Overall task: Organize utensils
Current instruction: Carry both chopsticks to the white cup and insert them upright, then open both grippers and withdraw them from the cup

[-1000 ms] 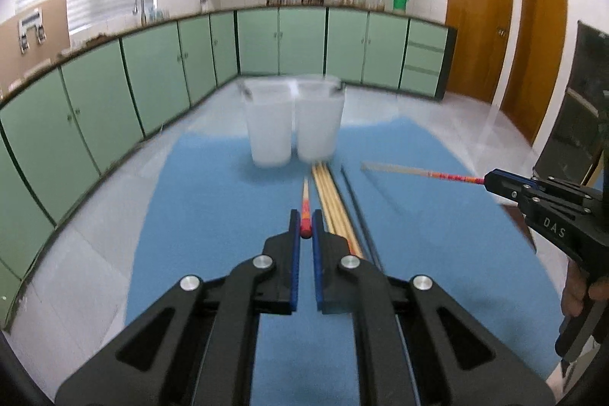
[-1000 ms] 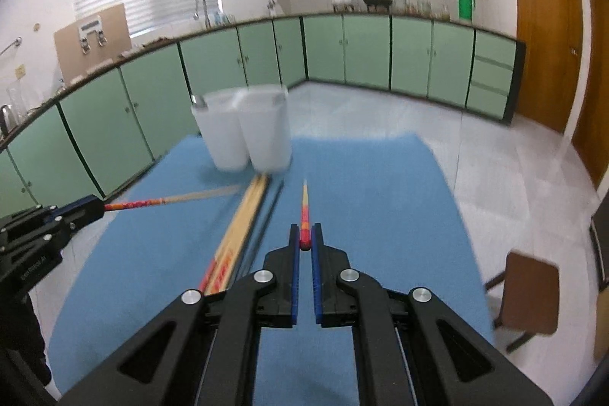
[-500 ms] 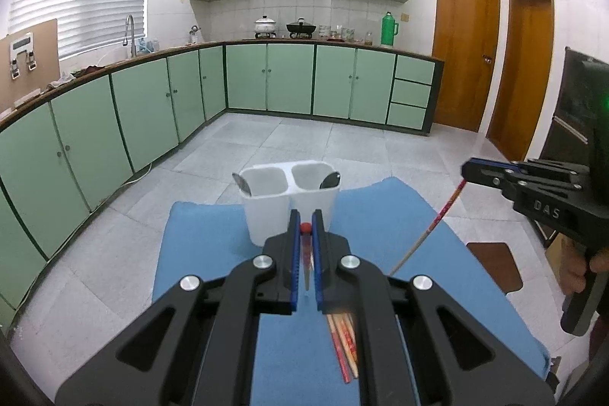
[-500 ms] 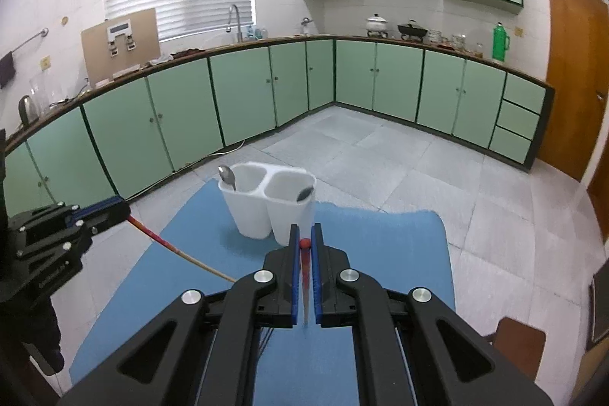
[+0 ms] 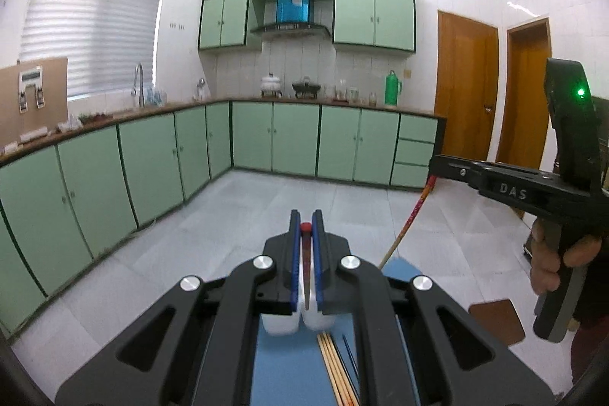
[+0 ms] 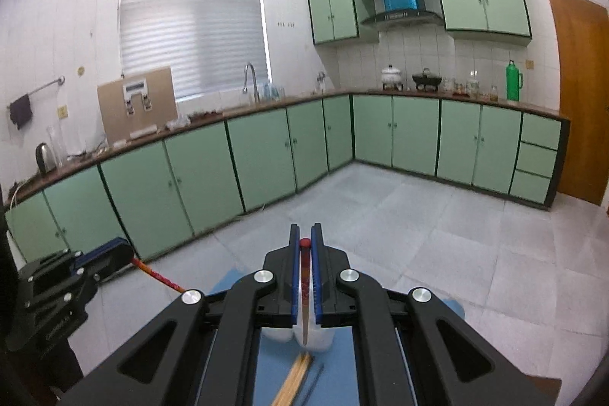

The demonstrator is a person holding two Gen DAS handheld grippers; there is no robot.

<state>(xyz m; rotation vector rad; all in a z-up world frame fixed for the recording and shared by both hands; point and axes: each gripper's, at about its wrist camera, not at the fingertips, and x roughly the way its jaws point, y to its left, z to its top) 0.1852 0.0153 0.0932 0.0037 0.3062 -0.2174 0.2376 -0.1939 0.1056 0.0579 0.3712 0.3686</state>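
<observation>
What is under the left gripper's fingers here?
Under the left gripper: the white holder, mostly covered, and loose chopsticks on the blue mat. The holder's contents are hidden.

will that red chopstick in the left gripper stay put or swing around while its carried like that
The red chopstick is pinched only near its top end between the left gripper's fingers, so it may well pivot. It looks thin and stiff, probably light, so unlikely to bend. Its glossy finish could let it slip if the grip loosens.

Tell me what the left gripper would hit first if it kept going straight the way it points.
Probably nothing close: past the left gripper, shut on a red-tipped chopstick, lie open floor tiles and then the green cabinets. Depth is unclear.
</observation>
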